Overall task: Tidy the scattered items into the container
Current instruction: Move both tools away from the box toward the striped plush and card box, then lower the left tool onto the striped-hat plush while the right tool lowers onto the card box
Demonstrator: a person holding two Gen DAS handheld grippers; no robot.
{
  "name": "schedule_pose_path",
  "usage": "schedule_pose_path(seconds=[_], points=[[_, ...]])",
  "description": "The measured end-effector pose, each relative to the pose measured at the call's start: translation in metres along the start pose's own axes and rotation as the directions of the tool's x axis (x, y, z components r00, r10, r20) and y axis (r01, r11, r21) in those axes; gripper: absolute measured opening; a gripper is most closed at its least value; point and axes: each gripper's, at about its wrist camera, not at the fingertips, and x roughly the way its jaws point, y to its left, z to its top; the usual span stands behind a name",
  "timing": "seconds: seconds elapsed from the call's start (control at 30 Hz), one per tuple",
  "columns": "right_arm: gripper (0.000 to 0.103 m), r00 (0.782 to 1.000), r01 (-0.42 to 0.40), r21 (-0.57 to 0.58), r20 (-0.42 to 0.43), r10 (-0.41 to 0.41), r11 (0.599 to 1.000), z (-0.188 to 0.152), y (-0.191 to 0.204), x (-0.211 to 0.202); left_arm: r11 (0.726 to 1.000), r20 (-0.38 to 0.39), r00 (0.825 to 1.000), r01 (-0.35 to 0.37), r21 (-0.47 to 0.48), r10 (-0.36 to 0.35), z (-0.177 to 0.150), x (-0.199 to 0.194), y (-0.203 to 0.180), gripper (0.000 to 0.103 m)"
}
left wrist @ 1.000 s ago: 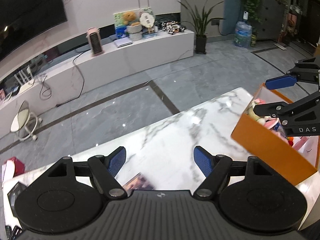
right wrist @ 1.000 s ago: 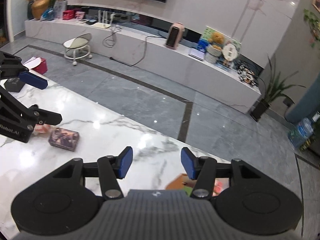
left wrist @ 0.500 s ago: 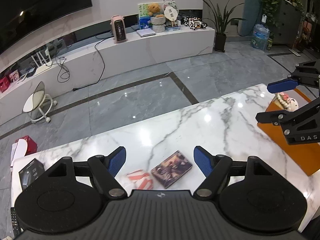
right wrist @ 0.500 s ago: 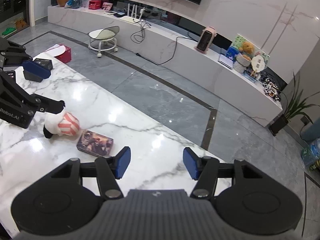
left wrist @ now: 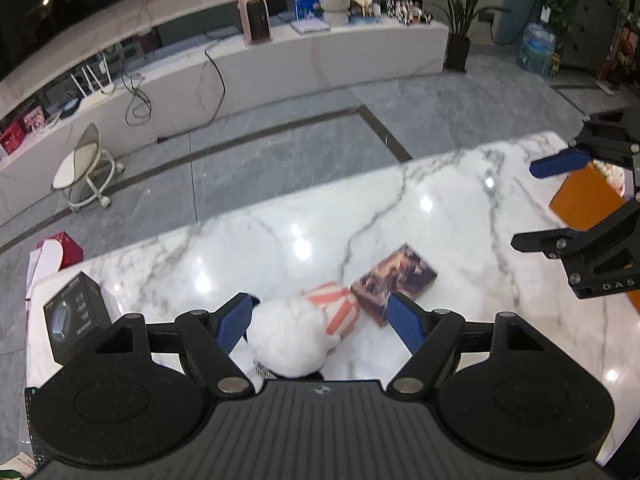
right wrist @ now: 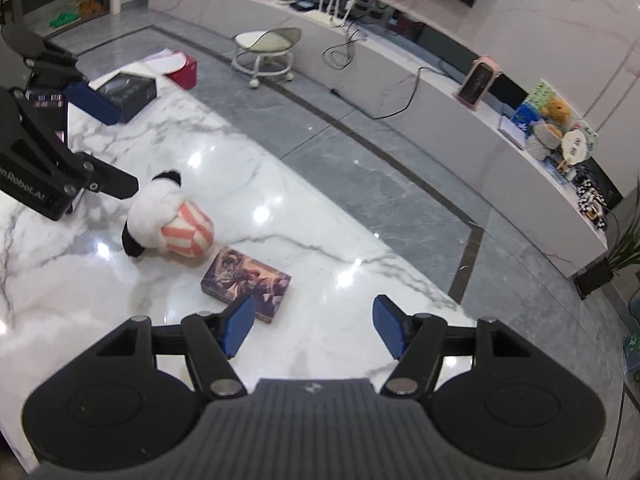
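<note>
Here, in the left wrist view, the left gripper (left wrist: 320, 322) hangs with its fingers spread wide to either side of the white plush toy (left wrist: 298, 330), grasping nothing, likely lined up to straddle it. The illustrated card box (left wrist: 394, 282) lies just beside the toy on the marble table (left wrist: 460, 208); the orange container (left wrist: 584, 200) sits well apart at the right edge.

In the right wrist view, the right gripper (right wrist: 314, 326) is likewise released and empty, its left pad above a corner of the card box, so both loose items lie outside the container.

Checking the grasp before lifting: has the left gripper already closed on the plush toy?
No, the left gripper is open, its fingers either side of the plush toy with a gap showing on the right.
</note>
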Motion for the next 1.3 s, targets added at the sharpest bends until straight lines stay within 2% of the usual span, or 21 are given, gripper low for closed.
schedule_pose_path(seconds=[0.2,0.33,0.5,0.67,0.97,1.03,1.23,1.3], points=[[0.07,0.998,-0.053,-0.075,-0.041,0.05,0.996,-0.003,0.015,0.03,0.999,-0.048,0.999,0.005,0.055,-0.002,-0.01,0.021,0.0,0.088],[0.075,0.996,-0.08,-0.116,-0.055,0.074,0.99,-0.004,0.024,0.047,0.997,-0.057,0.998,-0.004,0.082,0.008,-0.015,0.033,0.003,0.088],[0.075,0.992,-0.11,-0.163,-0.08,0.098,0.98,-0.006,0.032,0.066,0.993,-0.052,0.998,-0.012,0.119,0.018,-0.02,0.045,0.006,0.088],[0.075,0.987,-0.145,-0.204,-0.096,0.127,0.968,-0.005,0.036,0.083,0.981,-0.092,0.996,0.022,0.192,-0.005,-0.025,0.06,0.004,0.088],[0.079,0.968,-0.237,-0.305,-0.155,0.197,0.922,0.002,0.041,0.115,0.93,-0.15,0.989,0.054,0.363,0.001,-0.025,0.091,-0.009,0.088],[0.082,0.965,-0.246,-0.327,-0.169,0.199,0.912,0.003,0.041,0.122,0.915,-0.162,0.987,0.061,0.399,0.005,-0.024,0.097,-0.012,0.088],[0.082,0.954,-0.279,-0.376,-0.213,0.211,0.884,0.008,0.044,0.146,0.852,-0.217,0.975,0.074,0.518,0.048,-0.022,0.117,-0.02,0.089],[0.082,0.949,-0.295,-0.379,-0.22,0.225,0.877,0.01,0.044,0.153,0.844,-0.226,0.973,0.081,0.53,0.049,-0.02,0.122,-0.021,0.09]])
